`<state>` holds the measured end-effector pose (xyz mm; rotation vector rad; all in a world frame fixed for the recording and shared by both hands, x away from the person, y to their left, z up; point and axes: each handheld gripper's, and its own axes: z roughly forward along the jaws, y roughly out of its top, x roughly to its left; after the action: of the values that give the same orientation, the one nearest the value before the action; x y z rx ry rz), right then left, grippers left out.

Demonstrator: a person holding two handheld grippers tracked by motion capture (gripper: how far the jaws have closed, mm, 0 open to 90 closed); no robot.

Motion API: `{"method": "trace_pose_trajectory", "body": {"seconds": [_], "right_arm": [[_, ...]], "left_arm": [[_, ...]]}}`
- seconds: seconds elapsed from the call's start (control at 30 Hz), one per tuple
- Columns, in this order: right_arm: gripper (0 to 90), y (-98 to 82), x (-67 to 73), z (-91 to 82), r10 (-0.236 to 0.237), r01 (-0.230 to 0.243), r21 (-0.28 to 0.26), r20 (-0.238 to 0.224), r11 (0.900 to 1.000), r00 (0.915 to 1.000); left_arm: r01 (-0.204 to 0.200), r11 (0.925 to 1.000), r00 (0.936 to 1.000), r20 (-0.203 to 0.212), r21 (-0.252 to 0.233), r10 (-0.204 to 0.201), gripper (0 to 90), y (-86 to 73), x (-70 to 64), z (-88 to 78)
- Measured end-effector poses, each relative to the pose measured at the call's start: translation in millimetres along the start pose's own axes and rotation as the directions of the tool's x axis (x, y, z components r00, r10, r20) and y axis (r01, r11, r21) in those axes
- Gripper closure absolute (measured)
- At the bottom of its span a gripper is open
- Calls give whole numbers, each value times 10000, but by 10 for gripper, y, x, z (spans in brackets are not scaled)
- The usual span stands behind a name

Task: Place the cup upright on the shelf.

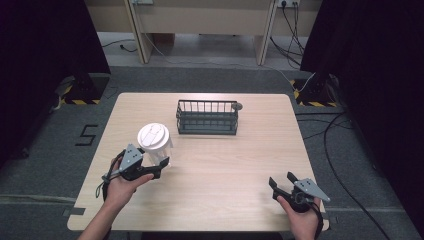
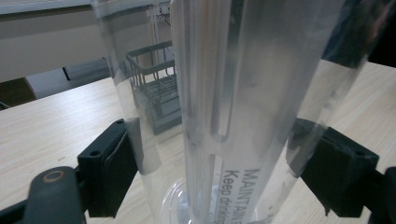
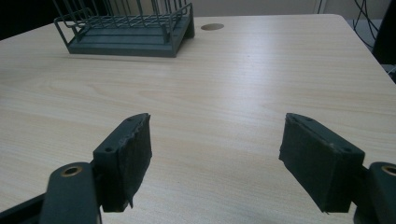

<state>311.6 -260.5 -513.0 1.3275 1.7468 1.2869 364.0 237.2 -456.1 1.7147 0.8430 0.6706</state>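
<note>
Pale wood table [image 1: 225,170] under us carries one wire basket [image 1: 207,117] and one clear cup [image 1: 156,145], its base hidden between our left gripper [image 1: 159,167] pads; whether they clamp it, we cannot tell. Right gripper [image 1: 282,181] gapes wide.

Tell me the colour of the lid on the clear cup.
White lid, clearest in the high view.

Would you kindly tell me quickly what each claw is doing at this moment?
Left claw: its jaws sit around the clear lidded cup; whether they are clamped on it cannot be told.
Right claw: open, holding nothing.
</note>
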Motion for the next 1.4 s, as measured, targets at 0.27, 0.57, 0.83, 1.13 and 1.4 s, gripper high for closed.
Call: {"method": "trace_pose_trajectory", "body": {"seconds": [0.27,0.57,0.83,1.13,1.4], "right_arm": [[254,-1,-2,0,20,-20,-9,-2,10000,10000],[255,-1,-3,0,25,-25,-11,5,10000,10000],[255,0,-5,0,40,-40,-20,11,10000,10000],[254,1,-14,0,83,-83,-26,10,10000,10000],[255,0,-17,1,108,-108,-40,-8,9999,9999]], "left_arm": [[-48,10000,10000,20,-17,48,179,45,9,69],[-73,9999,10000,30,-70,74,179,94,18,142],[-124,9998,9999,34,-152,125,179,164,27,208],[-127,9997,9999,55,-213,128,179,237,37,292],[-139,9994,9999,43,-310,140,179,314,53,362]]}}
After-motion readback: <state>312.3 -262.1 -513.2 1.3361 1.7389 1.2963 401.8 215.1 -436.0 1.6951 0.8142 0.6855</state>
